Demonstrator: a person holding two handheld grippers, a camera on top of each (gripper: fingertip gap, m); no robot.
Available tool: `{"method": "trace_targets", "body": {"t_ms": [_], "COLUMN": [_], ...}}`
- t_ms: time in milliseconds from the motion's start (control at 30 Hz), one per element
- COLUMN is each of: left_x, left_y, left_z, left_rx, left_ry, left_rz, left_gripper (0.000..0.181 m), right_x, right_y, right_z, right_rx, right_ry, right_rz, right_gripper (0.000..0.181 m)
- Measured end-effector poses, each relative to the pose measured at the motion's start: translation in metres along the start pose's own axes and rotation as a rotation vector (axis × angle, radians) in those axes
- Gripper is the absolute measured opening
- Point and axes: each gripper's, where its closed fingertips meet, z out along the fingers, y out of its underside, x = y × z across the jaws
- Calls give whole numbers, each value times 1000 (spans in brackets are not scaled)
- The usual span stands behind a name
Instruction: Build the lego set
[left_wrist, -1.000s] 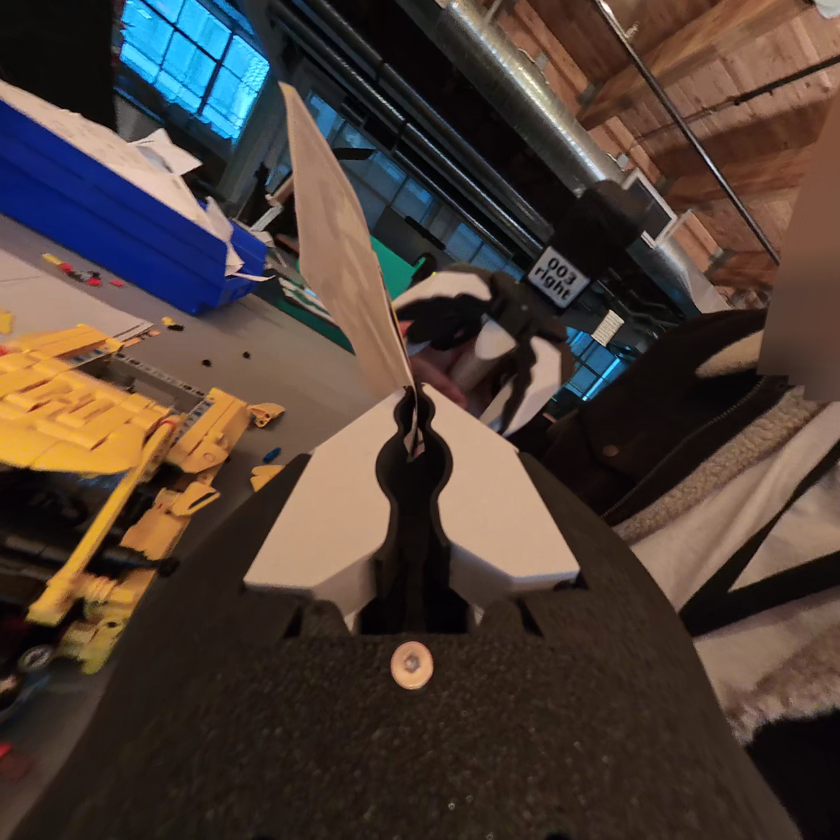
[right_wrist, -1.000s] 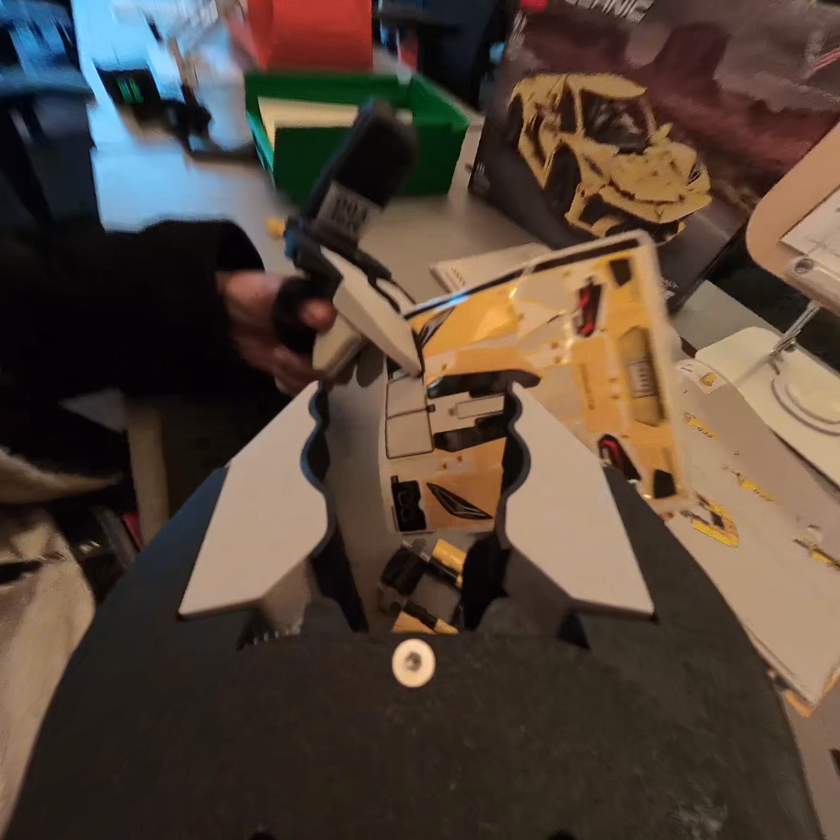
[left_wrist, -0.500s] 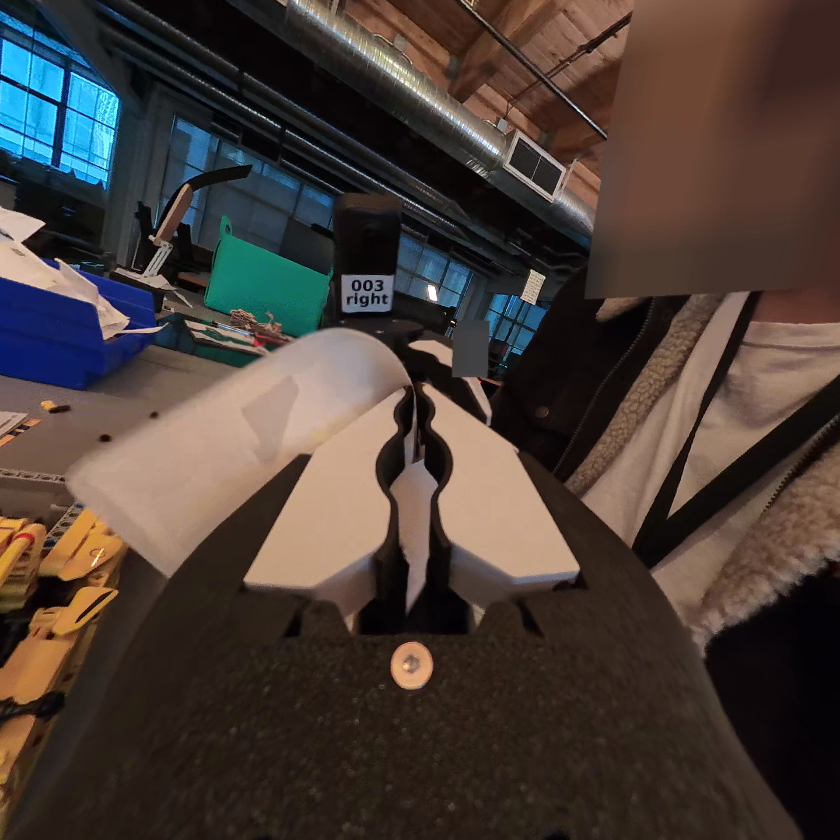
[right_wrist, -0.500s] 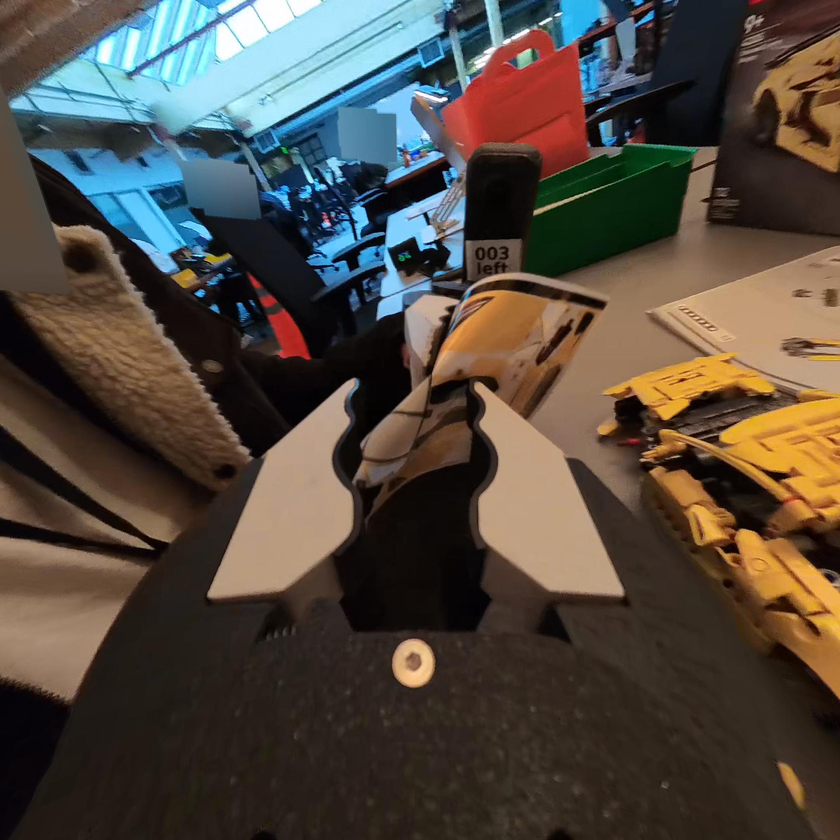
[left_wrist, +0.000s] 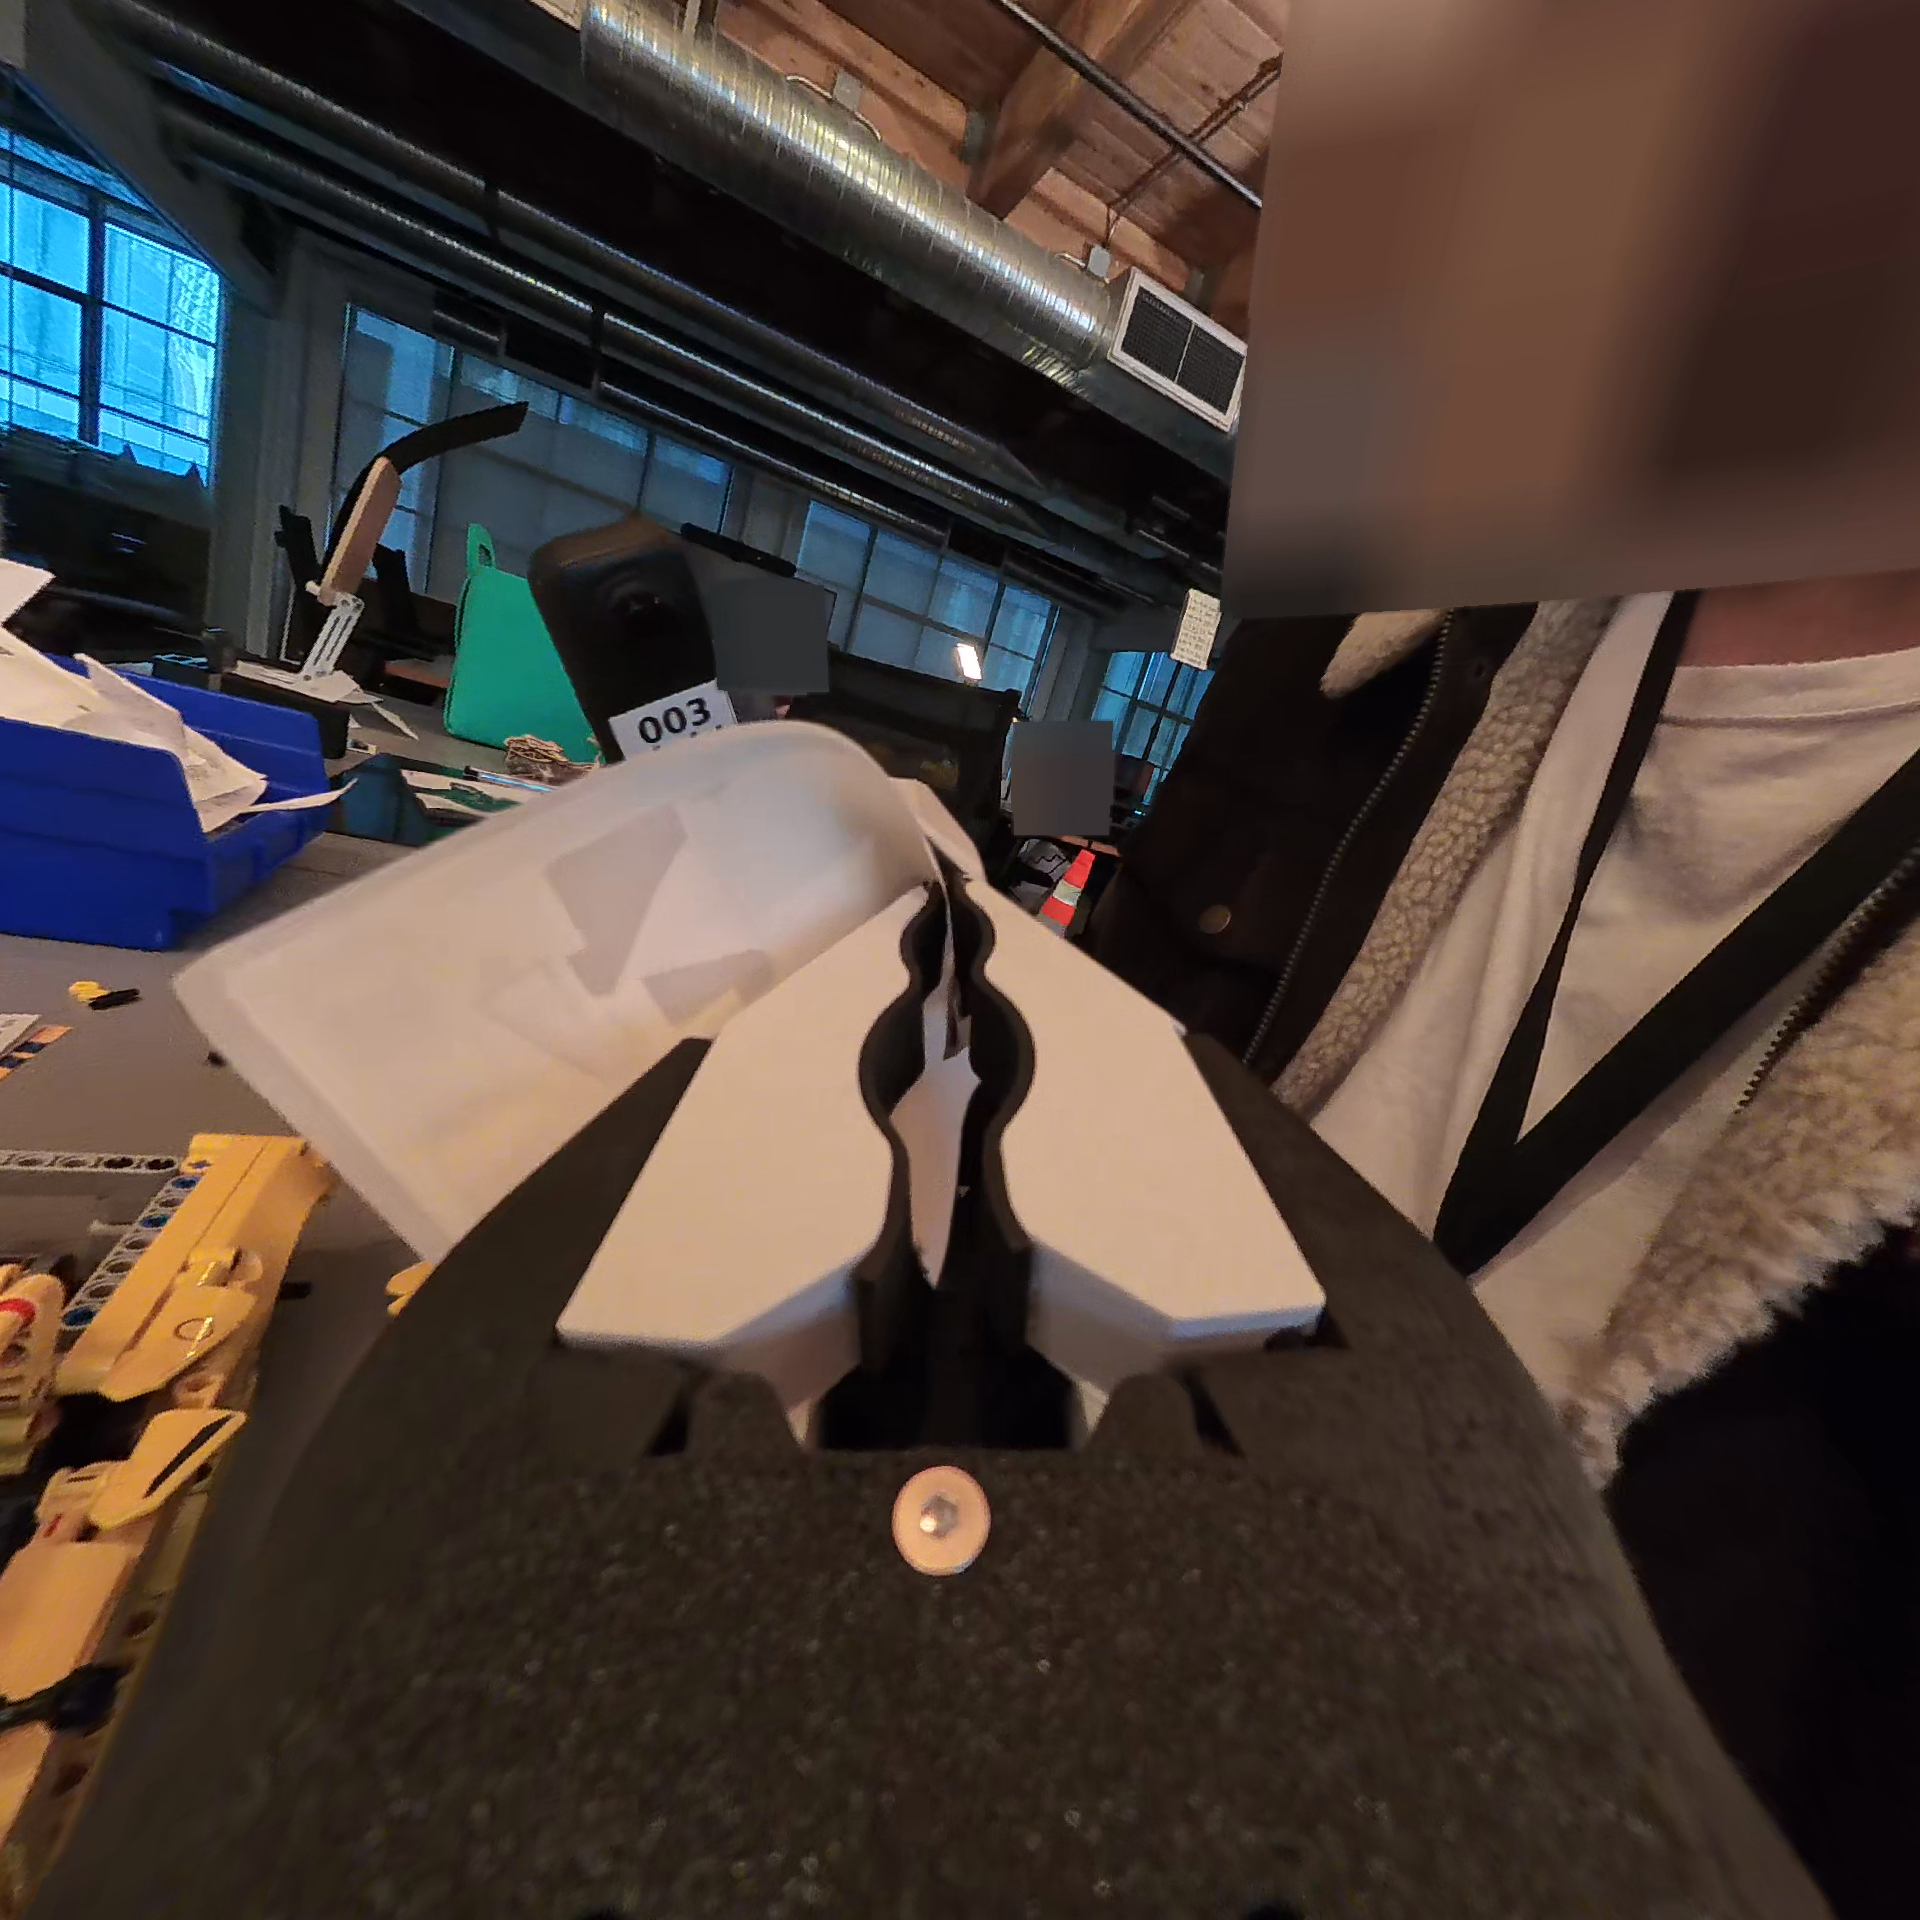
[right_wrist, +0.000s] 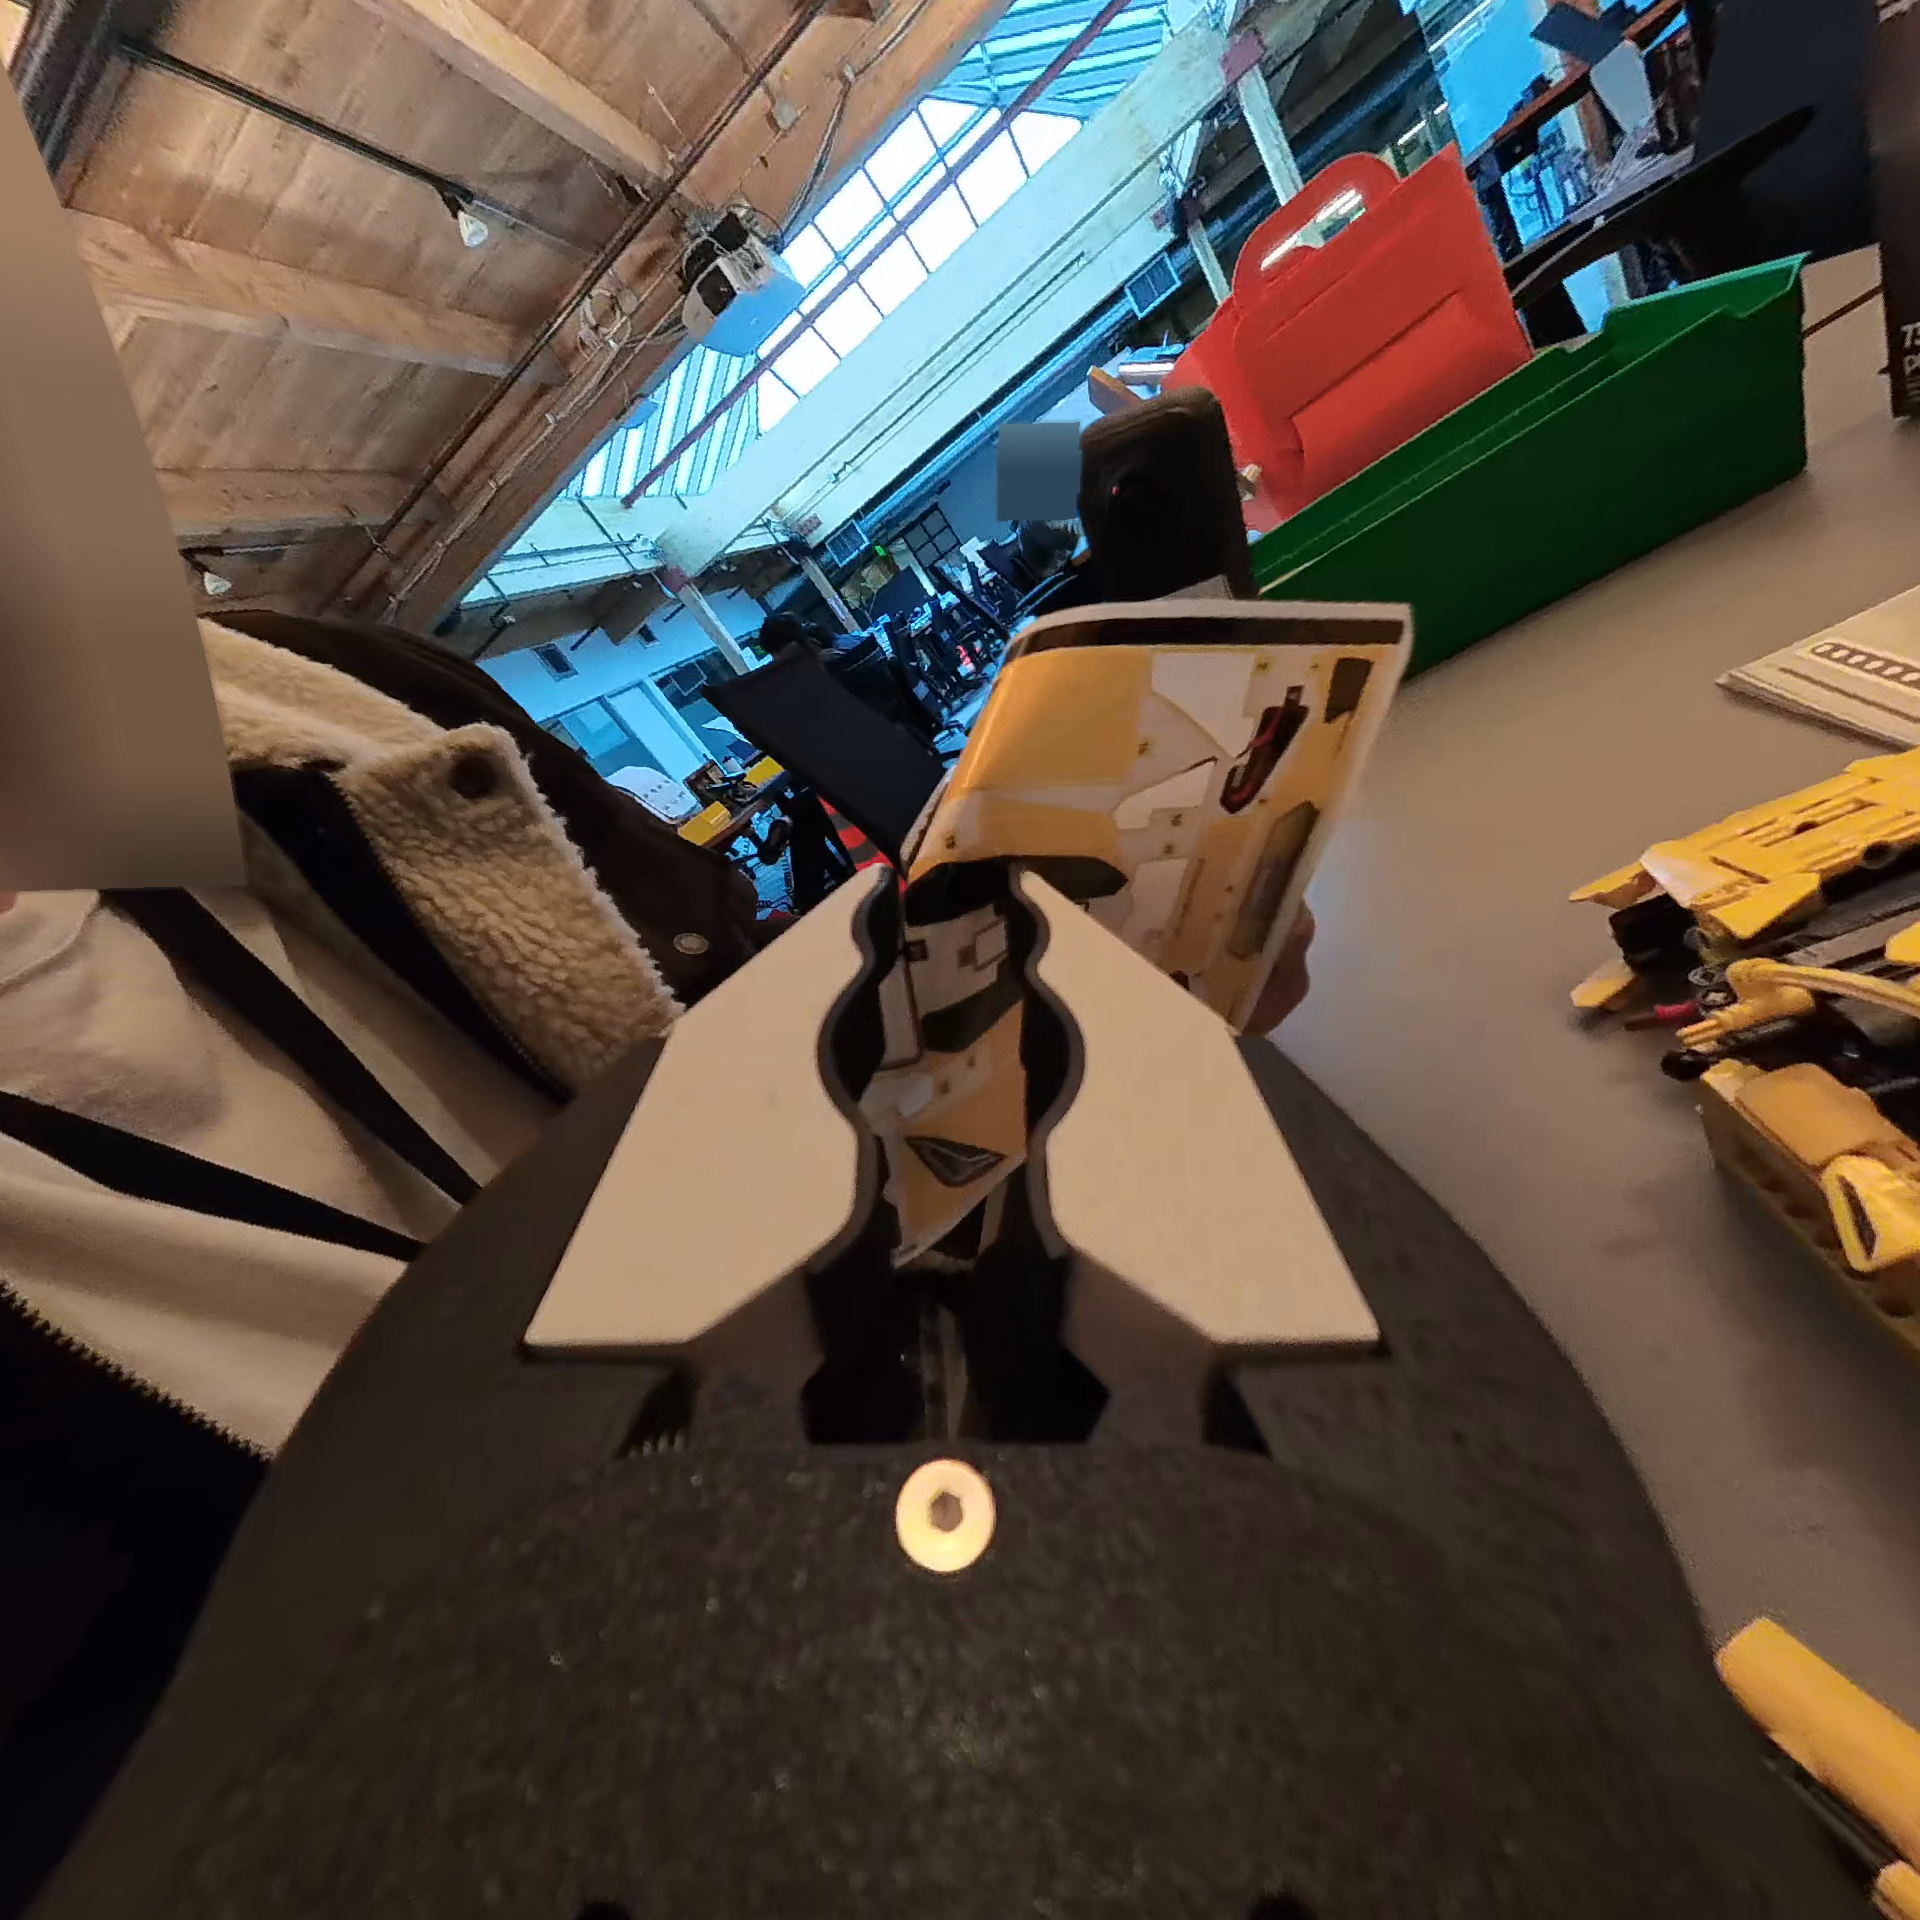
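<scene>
- One sticker sheet (right_wrist: 1164, 790) is showing, printed side yellow, back white (left_wrist: 540, 987).
- Two grippers are closing on it: the left gripper (left_wrist: 951, 914) and the right gripper (right_wrist: 956, 883).
- One partly built yellow lego car (right_wrist: 1808, 997) is lying on the table.
- One blue bin (left_wrist: 114, 821) is sitting there, one green bin (right_wrist: 1579, 468), one red bag (right_wrist: 1351, 343).
- One instruction booklet (right_wrist: 1849, 675) is lying flat.

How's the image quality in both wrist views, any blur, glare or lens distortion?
Left wrist view: sticker sheet bright and softly blurred at its edge, windows glow blue, wide-angle bending of the ceiling duct. Right wrist view: skylight near blown out, sticker sheet fairly sharp, yellow Lego car slightly soft at the frame edge.
</scene>
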Motion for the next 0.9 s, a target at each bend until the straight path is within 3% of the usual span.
{"method": "trace_targets", "body": {"t_ms": [433,633,900], "left_x": [-6,-7,-13], "left_y": [5,5,10], "left_z": [1,-1,1], "left_rx": [-31,-31,-63], "left_ry": [-38,-43,-77], "left_rz": [9,1,17], "left_gripper": [0,0,0], "right_x": [7,11,3], "right_y": [0,-1,9], "right_z": [-8,-11,-6], "right_rx": [2,7,-133], "right_ry": [17,40,146], "right_rz": [13,-3,-136], "right_gripper": [15,22,28]}}
